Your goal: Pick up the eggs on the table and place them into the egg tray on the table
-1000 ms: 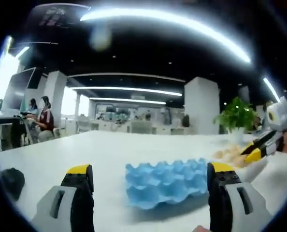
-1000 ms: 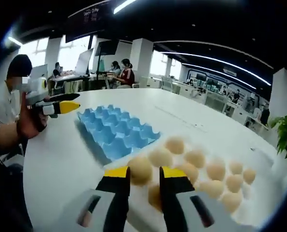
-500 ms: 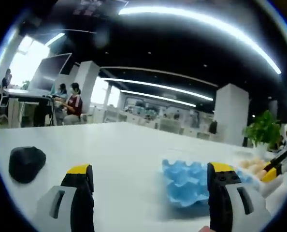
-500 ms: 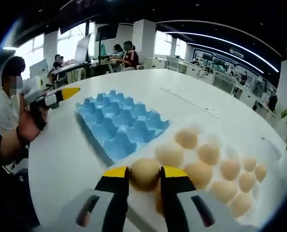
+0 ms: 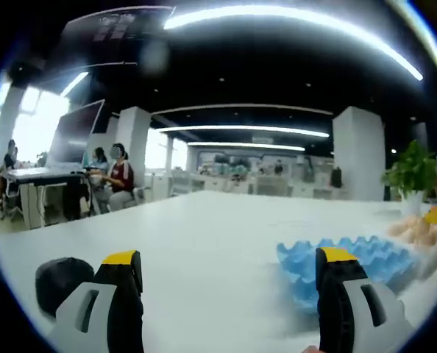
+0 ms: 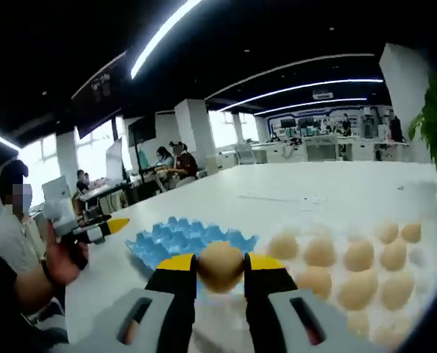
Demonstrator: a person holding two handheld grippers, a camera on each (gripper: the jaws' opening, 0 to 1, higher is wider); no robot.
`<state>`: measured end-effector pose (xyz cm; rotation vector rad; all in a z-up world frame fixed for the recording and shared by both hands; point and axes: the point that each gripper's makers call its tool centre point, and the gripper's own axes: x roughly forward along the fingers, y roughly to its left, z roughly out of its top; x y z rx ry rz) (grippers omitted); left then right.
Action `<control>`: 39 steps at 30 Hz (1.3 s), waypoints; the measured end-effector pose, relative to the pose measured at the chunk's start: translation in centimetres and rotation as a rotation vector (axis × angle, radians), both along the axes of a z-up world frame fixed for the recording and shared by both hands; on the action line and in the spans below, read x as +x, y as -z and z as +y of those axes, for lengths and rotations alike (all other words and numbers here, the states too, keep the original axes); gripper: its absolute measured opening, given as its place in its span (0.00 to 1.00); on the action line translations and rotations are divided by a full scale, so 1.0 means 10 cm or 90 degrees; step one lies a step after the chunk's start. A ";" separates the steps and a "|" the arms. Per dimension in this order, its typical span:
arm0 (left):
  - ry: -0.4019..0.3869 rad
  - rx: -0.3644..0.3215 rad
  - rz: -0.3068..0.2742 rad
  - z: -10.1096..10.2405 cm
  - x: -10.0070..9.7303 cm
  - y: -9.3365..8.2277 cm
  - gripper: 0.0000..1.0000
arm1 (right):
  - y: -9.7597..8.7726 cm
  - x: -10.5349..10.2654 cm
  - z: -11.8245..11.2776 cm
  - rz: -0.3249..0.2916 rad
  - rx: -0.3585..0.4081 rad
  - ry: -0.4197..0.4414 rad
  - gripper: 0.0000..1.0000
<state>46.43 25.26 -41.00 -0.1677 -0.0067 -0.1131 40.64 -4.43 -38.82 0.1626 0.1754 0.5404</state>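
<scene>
My right gripper point(image 6: 220, 268) is shut on a tan egg point(image 6: 220, 265), which hangs above the table in front of the blue egg tray point(image 6: 182, 240). Several more tan eggs point(image 6: 358, 257) lie in a loose group on the white table to the right of the tray. My left gripper point(image 5: 229, 268) stands open over the bare white table with nothing between its fingers. From there the blue egg tray point(image 5: 358, 259) is low on the right, partly behind the right finger, and the eggs point(image 5: 417, 229) lie beyond it. The left gripper point(image 6: 93, 232) also appears in the right gripper view, in a hand at the left.
A dark rounded object point(image 5: 57, 278) lies on the table at the lower left of the left gripper view. A person sits at the left edge of the right gripper view. Desks, monitors and seated people fill the far background; a green plant point(image 5: 413, 170) stands beyond the eggs.
My right gripper has lifted with the egg held between its jaws, so the tray and eggs now lie lower. The left gripper view has shifted; its jaws stay open.
</scene>
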 end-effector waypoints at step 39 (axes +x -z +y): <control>-0.126 0.090 0.056 0.20 0.04 0.28 1.00 | -0.01 0.69 1.05 -0.113 -0.270 -0.104 0.27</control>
